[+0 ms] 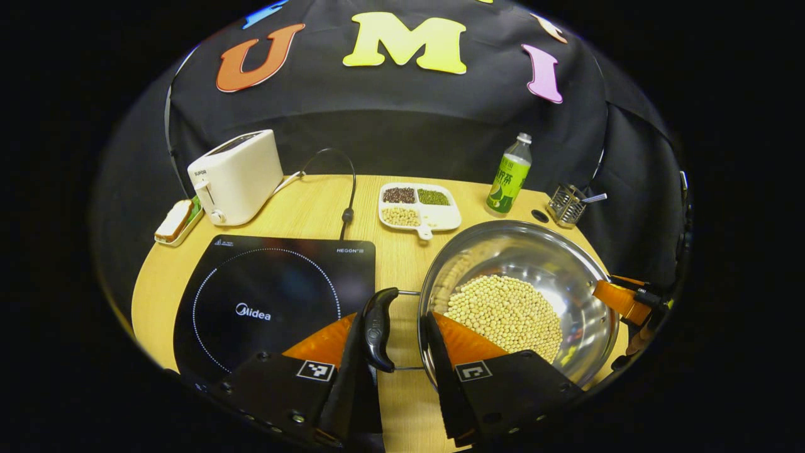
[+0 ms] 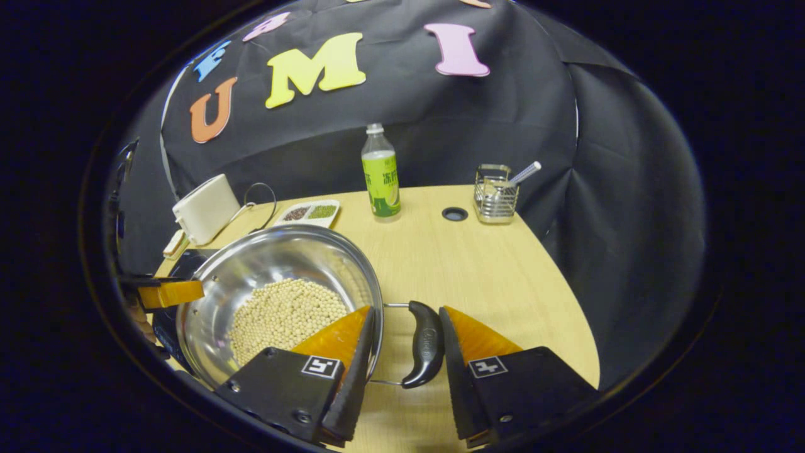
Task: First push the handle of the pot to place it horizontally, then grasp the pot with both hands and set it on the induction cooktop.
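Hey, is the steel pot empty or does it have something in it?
Not empty: the steel pot holds a pile of pale round beans covering part of its bottom, with bare metal showing around them in both views.

Both views are evenly and fairly brightly lit, apparently from overhead, though no lamp is seen. The wooden table [image 2: 478,264] is rendered pale and clear, and only faint shadows are cast on it. Bright glare is thrown back from the steel wall of the pot [image 1: 553,264], and a dull sheen is seen on the induction cooktop [image 1: 277,296]. Strong fisheye bending is noticed toward the edges, where the table's rim is curved and brightness falls off. The centre is held in sharp focus; the near fingers [image 2: 339,343] are slightly softened, and the far rim detail is smeared
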